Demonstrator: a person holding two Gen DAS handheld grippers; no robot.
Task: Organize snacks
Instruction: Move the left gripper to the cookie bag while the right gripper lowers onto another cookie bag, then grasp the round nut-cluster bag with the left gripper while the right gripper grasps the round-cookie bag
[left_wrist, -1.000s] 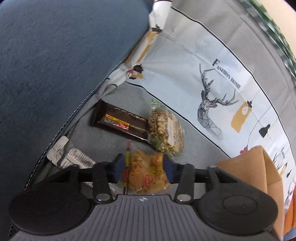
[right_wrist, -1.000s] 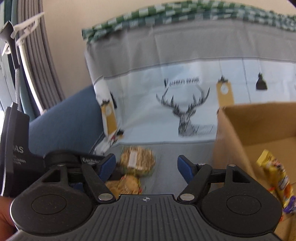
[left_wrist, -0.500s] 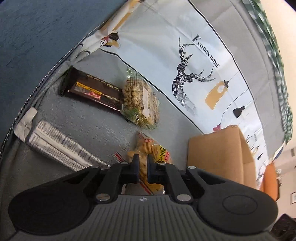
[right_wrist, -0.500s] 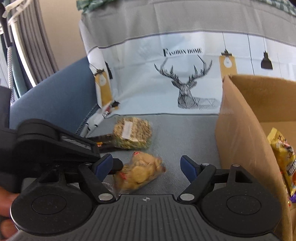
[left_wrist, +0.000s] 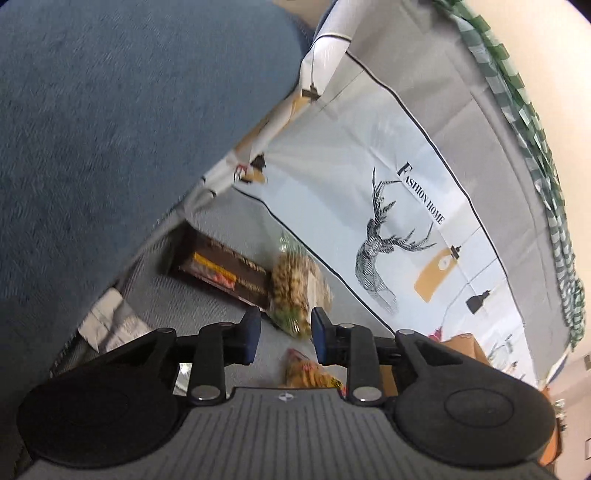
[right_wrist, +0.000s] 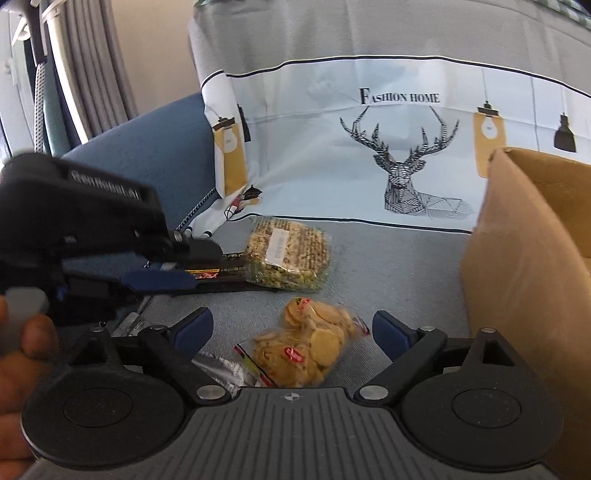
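**Snack sorting under way on a cloth-draped sofa seat**

At the left, we are holding the left gripper (right_wrist: 162, 280) low over the dark chocolate bar (right_wrist: 218, 275); its jaws are opening with nothing between the blue pads, which are hanging in front of the near end of the clear bag of puffed grain (left_wrist: 295, 295). That bag is lying on the grey cloth (right_wrist: 406, 266), touching the bar's right end, near the deer print (right_wrist: 402, 166). Nearer to us, the bag of round yellow crackers (right_wrist: 310, 347) is lying loose between the fingers of our right gripper (right_wrist: 291, 328), whose jaws are opening wide and touching nothing. At the far right, the cardboard box (right_wrist: 524, 258) is standing open.
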